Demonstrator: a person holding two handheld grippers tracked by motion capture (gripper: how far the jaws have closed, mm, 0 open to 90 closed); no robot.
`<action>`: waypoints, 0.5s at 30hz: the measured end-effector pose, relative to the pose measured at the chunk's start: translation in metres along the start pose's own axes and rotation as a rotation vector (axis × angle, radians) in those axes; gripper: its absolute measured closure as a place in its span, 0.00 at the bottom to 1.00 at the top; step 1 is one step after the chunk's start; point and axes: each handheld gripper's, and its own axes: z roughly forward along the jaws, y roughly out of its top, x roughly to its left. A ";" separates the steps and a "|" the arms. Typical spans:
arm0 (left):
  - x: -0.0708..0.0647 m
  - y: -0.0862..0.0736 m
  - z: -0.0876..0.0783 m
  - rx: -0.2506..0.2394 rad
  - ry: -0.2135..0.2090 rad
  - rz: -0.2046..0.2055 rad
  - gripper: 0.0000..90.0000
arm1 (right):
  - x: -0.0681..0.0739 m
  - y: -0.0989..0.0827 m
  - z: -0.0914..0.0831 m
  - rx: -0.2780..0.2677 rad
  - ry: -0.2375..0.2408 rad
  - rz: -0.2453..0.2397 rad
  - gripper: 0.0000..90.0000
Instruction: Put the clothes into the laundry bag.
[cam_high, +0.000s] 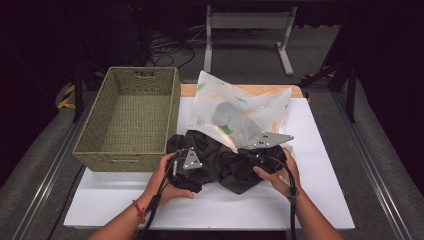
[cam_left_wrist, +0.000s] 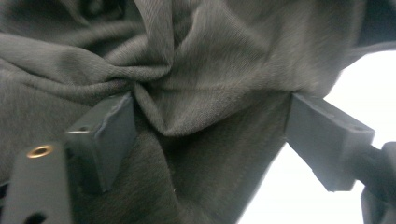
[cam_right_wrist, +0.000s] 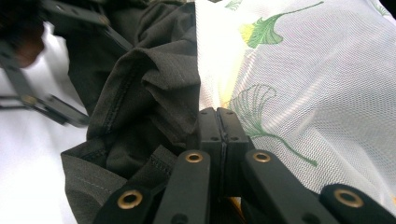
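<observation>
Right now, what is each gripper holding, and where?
Right gripper: shut on the mesh bag's edge. Left gripper: open around a fold of dark garment, gripping nothing.

high view: above near edge, facing forward-down, far | left gripper view: close on dark cloth (cam_left_wrist: 205, 93) | right gripper view: close, shares cloth and mesh bag (cam_right_wrist: 317, 79)
</observation>
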 end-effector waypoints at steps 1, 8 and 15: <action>0.000 0.000 0.003 0.001 0.017 0.015 0.29 | 0.000 0.000 0.000 0.000 0.002 0.001 1.00; 0.005 0.005 0.019 -0.032 -0.011 0.038 0.87 | 0.002 0.001 0.003 0.005 0.004 -0.001 1.00; 0.002 0.020 0.012 -0.213 -0.104 -0.002 0.97 | 0.004 0.005 0.000 -0.052 0.033 0.024 1.00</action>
